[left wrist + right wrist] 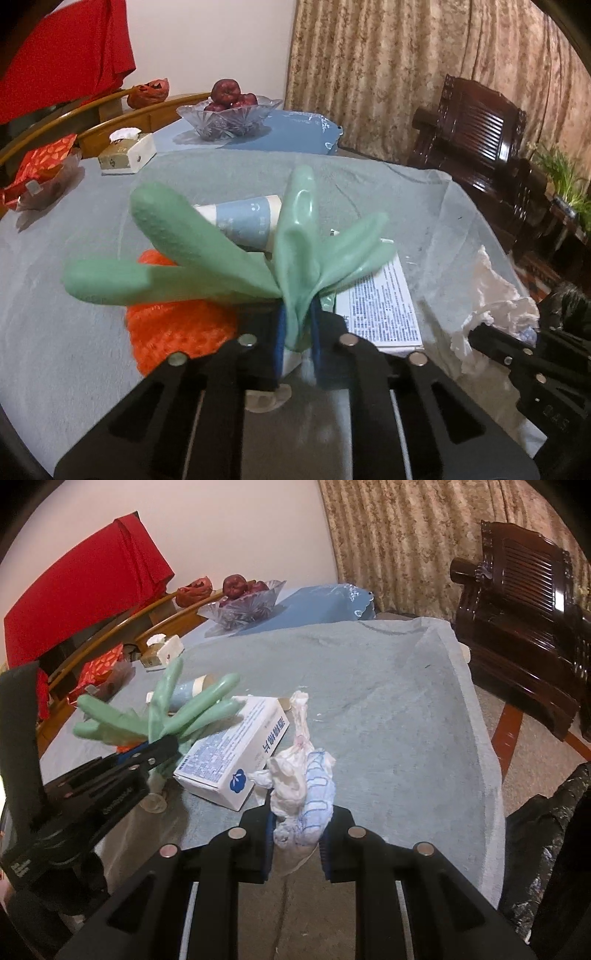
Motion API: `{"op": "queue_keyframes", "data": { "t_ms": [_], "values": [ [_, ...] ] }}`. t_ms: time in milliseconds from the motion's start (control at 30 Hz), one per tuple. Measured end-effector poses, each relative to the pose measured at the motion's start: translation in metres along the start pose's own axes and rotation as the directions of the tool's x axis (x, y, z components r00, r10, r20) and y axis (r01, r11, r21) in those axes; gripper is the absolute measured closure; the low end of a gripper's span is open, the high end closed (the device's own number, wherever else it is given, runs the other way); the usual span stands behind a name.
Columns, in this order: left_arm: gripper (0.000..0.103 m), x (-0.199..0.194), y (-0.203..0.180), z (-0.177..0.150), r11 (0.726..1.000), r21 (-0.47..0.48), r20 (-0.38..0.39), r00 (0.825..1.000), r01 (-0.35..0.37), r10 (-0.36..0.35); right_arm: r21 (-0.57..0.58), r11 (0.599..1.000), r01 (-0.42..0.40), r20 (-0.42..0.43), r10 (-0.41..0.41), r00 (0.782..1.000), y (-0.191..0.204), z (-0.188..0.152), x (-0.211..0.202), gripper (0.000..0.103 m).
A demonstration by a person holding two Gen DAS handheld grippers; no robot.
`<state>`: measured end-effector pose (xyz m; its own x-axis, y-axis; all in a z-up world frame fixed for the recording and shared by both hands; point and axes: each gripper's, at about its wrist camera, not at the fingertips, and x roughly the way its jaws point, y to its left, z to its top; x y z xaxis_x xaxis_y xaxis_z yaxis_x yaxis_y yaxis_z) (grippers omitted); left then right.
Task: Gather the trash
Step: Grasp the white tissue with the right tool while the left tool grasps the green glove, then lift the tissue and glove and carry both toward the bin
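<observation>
Looking along the left claw (297, 332), a pale green rubber glove (221, 251) is seen pinched at its cuff between the blue pads, the claw clenched on it, with the glove's fingers fanned upward and outward. Beneath the glove an orange mesh piece (177, 328) lies on the grey-covered worktop (74, 332), and a paper cup (243, 221) lies on its side behind the glove. A white printed box (384, 310) rests just right of the claw, and crumpled white tissue (487, 295) is seen at the right, by the other black tool. Farther back a glass bowl of apples (229, 110) and a tissue box (127, 153) are placed.

From the right wrist view, the right claw (297, 830) is clenched on a wad of crumpled white and blue-patterned tissue (303, 790), held above the worktop edge. The white box (232, 760) lies just left of the wad. The left claw (162, 749) is seen at the left with the green glove (166, 712) gripped in it. A dark wooden chair (524, 620) stands at the right.
</observation>
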<state>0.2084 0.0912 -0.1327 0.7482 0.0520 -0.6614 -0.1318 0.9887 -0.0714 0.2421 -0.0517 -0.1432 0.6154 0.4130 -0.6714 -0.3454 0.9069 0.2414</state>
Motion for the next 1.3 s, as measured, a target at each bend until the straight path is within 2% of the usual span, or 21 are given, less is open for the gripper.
{"op": "queue_keyframes", "data": {
  "t_ms": [200,300,467,533,567,633,700,767,933,1167,1300],
  "values": [
    [0.094,-0.024,-0.008,-0.008,1.0,-0.004,0.015,0.999,0.031,-0.031,0.01,1.0,-0.003,0.012,0.003,1.0,-0.002,-0.001,-0.008,0.083],
    [0.094,-0.037,-0.018,-0.016,0.999,0.022,0.023,0.999,0.043,-0.044,0.008,1.0,-0.005,0.015,0.005,1.0,-0.003,-0.002,-0.012,0.083],
    [0.093,-0.045,-0.024,-0.036,0.997,0.031,-0.013,0.997,0.072,-0.072,0.009,1.0,0.002,0.016,-0.003,1.0,-0.009,-0.005,-0.021,0.083],
    [0.09,-0.046,-0.024,-0.046,0.997,0.03,-0.038,0.997,0.074,-0.073,0.013,1.0,0.006,0.011,-0.007,1.0,-0.012,-0.007,-0.022,0.083],
    [0.083,-0.047,-0.024,-0.051,0.997,0.025,-0.048,0.996,0.071,-0.07,0.014,1.0,0.008,0.008,-0.008,1.0,-0.012,-0.009,-0.022,0.083],
    [0.078,-0.051,-0.024,-0.056,0.998,0.021,-0.045,0.997,0.061,-0.06,0.012,1.0,0.012,0.002,-0.012,1.0,-0.013,-0.012,-0.023,0.083],
    [0.066,-0.055,-0.025,-0.059,0.997,0.005,-0.056,0.995,0.079,-0.079,0.011,1.0,0.014,-0.004,-0.014,1.0,-0.014,-0.015,-0.024,0.083],
    [0.063,-0.062,-0.03,-0.062,0.996,0.022,-0.047,0.995,0.088,-0.087,0.008,1.0,0.018,-0.004,-0.018,1.0,-0.015,-0.018,-0.027,0.083],
    [0.065,-0.075,-0.04,-0.068,0.996,0.041,-0.022,0.997,0.078,-0.077,0.006,1.0,0.03,0.006,-0.03,1.0,-0.021,-0.02,-0.036,0.083],
    [0.066,-0.095,-0.057,-0.062,0.989,0.078,0.03,0.991,0.127,-0.13,0.016,0.999,0.042,0.013,-0.043,0.999,-0.03,-0.025,-0.049,0.083],
    [0.066,-0.093,-0.06,-0.05,0.99,0.095,0.065,0.992,0.104,-0.11,0.026,0.999,0.048,0.019,-0.048,0.999,-0.034,-0.026,-0.053,0.083]
  ]
}}
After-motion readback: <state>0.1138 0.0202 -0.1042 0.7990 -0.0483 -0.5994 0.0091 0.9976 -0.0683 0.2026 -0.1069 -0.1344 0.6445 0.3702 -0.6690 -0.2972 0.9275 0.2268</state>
